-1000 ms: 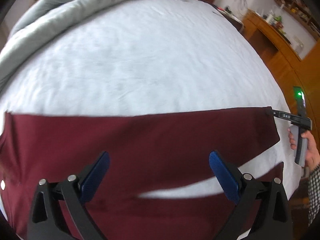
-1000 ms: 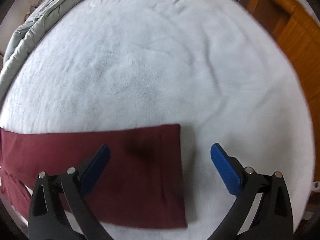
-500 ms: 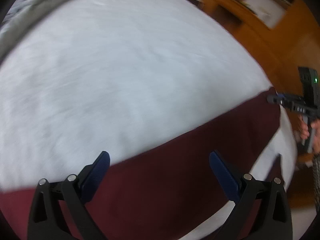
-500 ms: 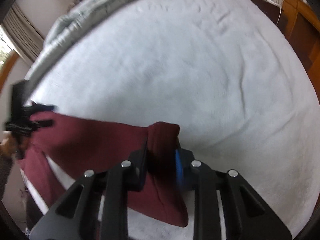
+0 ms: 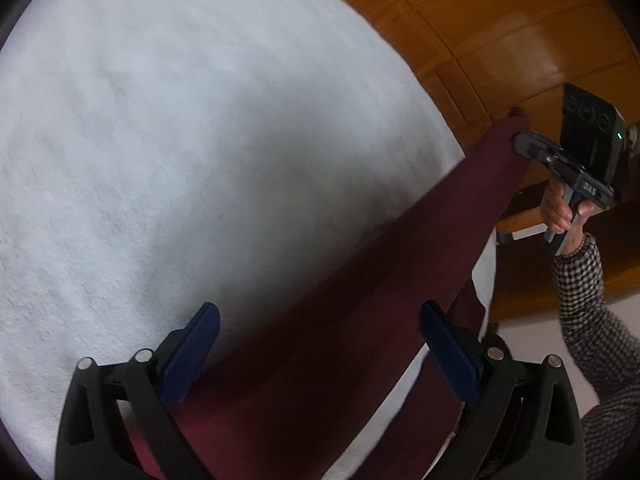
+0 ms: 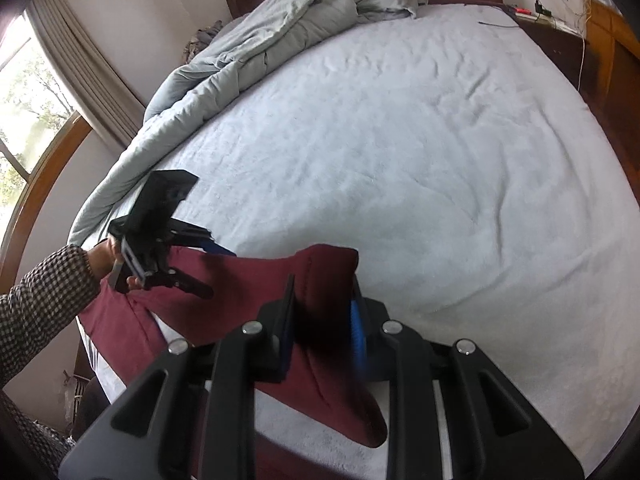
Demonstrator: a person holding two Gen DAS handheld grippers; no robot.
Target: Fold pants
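White bed (image 6: 420, 160) carries maroon pants (image 6: 320, 272), one end lifted off it, clamped in right gripper (image 6: 322, 312). Left gripper (image 5: 316, 344) hovers over the other end, jaws apart. Grey duvet (image 6: 248, 52) bunched beyond.

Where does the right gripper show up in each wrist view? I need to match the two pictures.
Left wrist view: right gripper at far right, shut on the pants end.
Right wrist view: its own fingers fill bottom centre, clamping the cloth.
Shared landmark: white bedsheet behind the pants.
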